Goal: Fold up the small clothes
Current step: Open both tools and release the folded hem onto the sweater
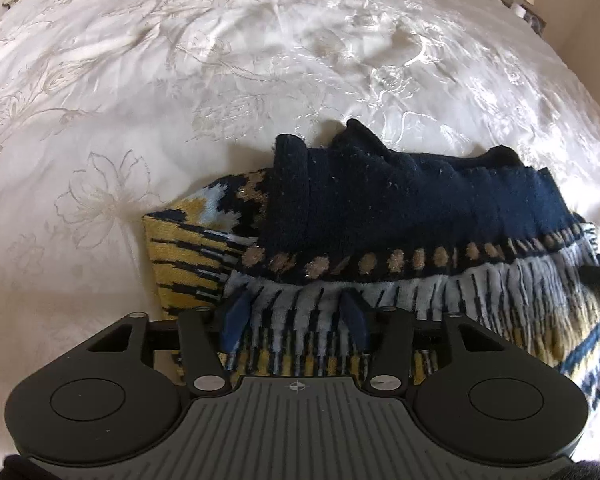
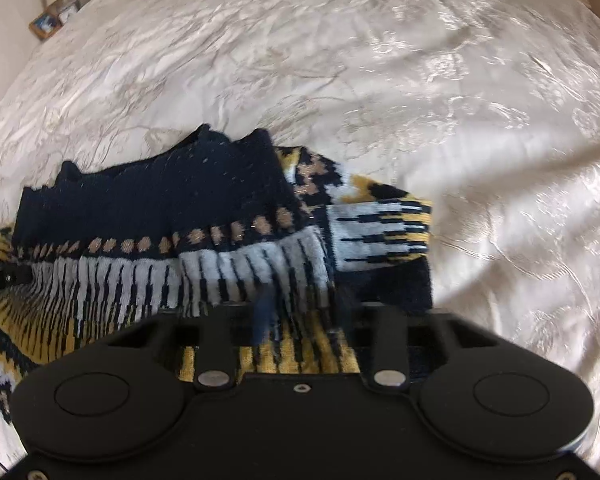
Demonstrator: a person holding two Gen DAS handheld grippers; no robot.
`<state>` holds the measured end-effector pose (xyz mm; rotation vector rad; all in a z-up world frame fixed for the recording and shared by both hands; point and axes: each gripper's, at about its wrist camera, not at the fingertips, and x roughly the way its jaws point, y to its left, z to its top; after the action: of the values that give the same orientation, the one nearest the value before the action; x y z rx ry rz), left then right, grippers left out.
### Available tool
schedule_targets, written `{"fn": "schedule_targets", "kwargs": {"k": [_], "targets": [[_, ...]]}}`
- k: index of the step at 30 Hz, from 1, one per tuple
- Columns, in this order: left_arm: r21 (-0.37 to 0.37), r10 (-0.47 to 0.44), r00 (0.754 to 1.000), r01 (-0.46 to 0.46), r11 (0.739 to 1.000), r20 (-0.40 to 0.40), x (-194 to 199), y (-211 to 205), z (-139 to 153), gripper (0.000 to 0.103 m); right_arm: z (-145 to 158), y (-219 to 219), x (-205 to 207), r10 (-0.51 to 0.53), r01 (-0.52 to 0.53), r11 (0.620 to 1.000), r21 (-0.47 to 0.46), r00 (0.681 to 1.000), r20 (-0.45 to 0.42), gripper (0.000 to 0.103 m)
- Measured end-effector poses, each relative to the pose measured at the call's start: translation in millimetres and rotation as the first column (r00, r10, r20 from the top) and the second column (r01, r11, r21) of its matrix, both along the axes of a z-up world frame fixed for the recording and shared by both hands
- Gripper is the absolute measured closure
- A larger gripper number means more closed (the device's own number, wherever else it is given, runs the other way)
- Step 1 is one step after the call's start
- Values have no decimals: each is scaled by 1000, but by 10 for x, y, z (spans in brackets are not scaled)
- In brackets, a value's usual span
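Left wrist: left tongs (image 1: pixel 296 312) spread wide, fingertips touching patterned sweater (image 1: pixel 400 208)

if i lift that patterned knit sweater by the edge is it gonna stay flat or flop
Likely to flop: the navy, yellow and white patterned knit sweater is soft, already bunched and folded over itself. It probably grips fairly well, since the knit looks fuzzy. The satiny white bedspread looks slick, so pushing may slide it.
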<state>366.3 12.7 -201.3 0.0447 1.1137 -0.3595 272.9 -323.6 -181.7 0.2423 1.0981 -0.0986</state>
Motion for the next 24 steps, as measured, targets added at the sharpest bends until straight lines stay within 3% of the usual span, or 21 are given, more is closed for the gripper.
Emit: {"fn": "schedule_targets", "kwargs": {"k": [4,10,13,15,18,24], "targets": [[-8,1,1000,-1,1000,5,-29,-17,-12,44,21,27,42,46,-49,996,-76,998,-36,93],[2,-10,1000,10,1000,2,-2,-60,-25,40,-60,-158,57,-34,28,995,-96,997,-64,95],[9,-22,1000,22,1000,15,-42,-72,49,40,36,-207,-43,-68,67,998,-19,998,-16,80],[6,-25,999,24,1000,36,-120,-74,143,40,146,-210,-172,-73,73,997,12,997,23,78],[-19,-13,999,14,1000,45,-309,-69,279,40,205,-192,-396,-61,59,996,66,997,37,55],[-22,5,1000,-5,1000,16,-771,-34,304,39,110,-137,-811,-57,58,995,87,998,-18,52]]}}
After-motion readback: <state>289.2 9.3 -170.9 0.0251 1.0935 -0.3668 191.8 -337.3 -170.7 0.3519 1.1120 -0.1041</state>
